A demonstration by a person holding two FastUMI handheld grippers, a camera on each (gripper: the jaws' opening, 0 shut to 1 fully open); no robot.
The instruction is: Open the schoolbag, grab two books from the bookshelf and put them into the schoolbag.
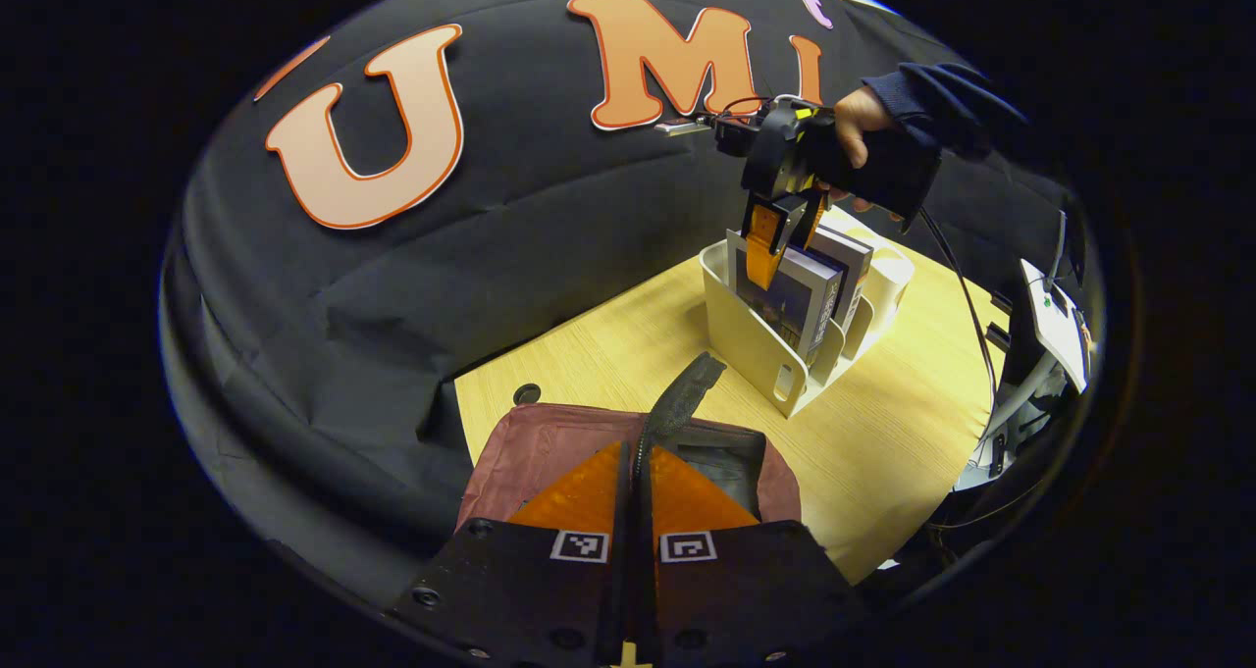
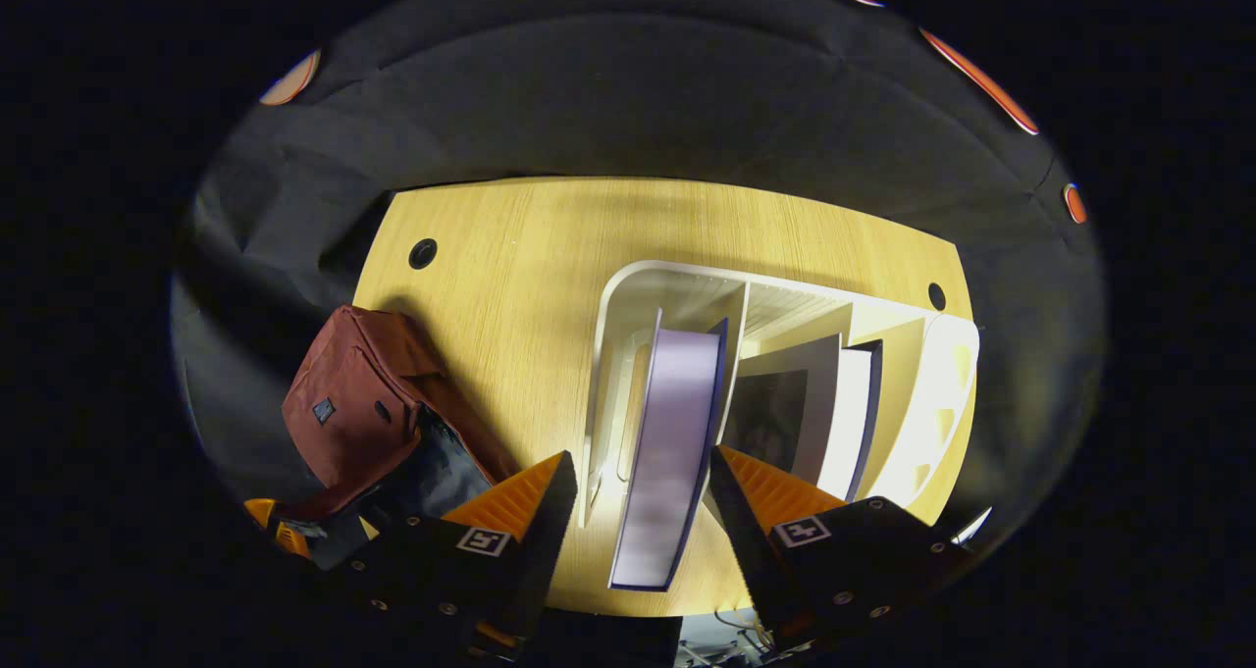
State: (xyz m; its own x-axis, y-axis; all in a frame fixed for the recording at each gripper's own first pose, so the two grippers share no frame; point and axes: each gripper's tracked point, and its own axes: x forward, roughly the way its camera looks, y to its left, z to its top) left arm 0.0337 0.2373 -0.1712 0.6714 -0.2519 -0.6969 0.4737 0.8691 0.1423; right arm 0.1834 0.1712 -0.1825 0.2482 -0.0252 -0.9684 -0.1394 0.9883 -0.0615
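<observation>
The maroon schoolbag [image 1: 549,447] lies on the wooden table just ahead of my left gripper [image 1: 636,447], which is shut on the bag's black strap [image 1: 687,388]. Beside the strap the bag's dark inside [image 1: 721,462] shows. Farther off, a white bookshelf [image 1: 751,344] holds two upright books. A hand in a dark sleeve holds my right gripper [image 1: 780,246] over them. In the right gripper view, my right gripper [image 2: 640,467] is open, its fingers astride the nearer book [image 2: 672,423]. The second book [image 2: 834,403] stands one slot over. The schoolbag [image 2: 348,403] lies to the left, with my left gripper [image 2: 285,536] at it.
The table [image 1: 883,433] has bare wood around the bookshelf [image 2: 628,285] and round cable holes [image 2: 423,252] near its back edge. A white device on a stand [image 1: 1055,325] and a black cable [image 1: 967,295] sit off the table's right side.
</observation>
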